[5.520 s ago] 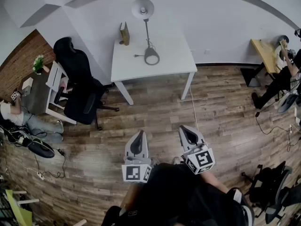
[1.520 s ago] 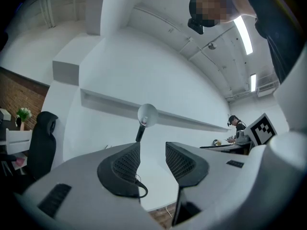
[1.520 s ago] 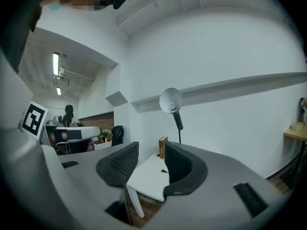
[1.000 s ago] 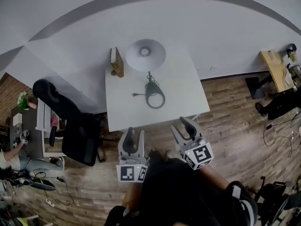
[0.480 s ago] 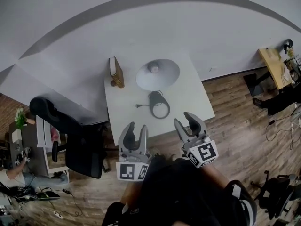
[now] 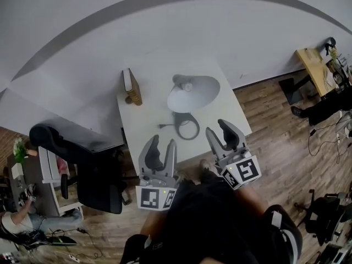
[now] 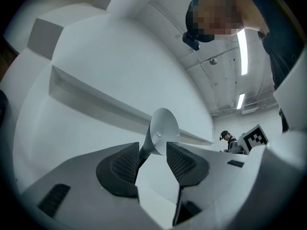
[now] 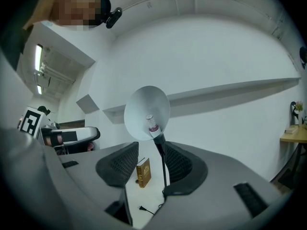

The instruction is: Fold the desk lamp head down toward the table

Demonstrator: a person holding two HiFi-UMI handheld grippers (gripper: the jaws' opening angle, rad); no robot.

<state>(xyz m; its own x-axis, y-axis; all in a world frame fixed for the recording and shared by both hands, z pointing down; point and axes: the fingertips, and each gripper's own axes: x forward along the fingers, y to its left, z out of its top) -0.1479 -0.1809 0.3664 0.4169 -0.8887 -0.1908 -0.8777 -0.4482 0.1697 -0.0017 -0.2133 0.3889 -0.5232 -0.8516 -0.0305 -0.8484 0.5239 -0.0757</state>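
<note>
A white desk lamp stands on the white table (image 6: 140, 125); its cone head (image 6: 192, 92) is raised on a thin dark stem above a ring base (image 6: 187, 126). My left gripper (image 6: 161, 146) is over the table's near edge, open, with nothing between its fingers. My right gripper (image 6: 219, 131) hovers at the near right edge, also open and empty. In the left gripper view the lamp head (image 7: 163, 131) shows beyond the left gripper (image 7: 152, 159), apart from it. In the right gripper view the lamp head (image 8: 146, 113) and stem (image 8: 163, 162) stand beyond the right gripper (image 8: 151, 164).
A brown book (image 6: 131, 87) stands upright at the table's far left. The lamp's loose plug (image 6: 161, 126) lies left of the base. A black office chair (image 6: 82, 158) sits left of the table. A wooden desk (image 6: 313, 62) stands far right.
Both grippers have moved forward and up, from the floor side to the table's near edge. The lamp and table now sit closer and larger in the head view.
</note>
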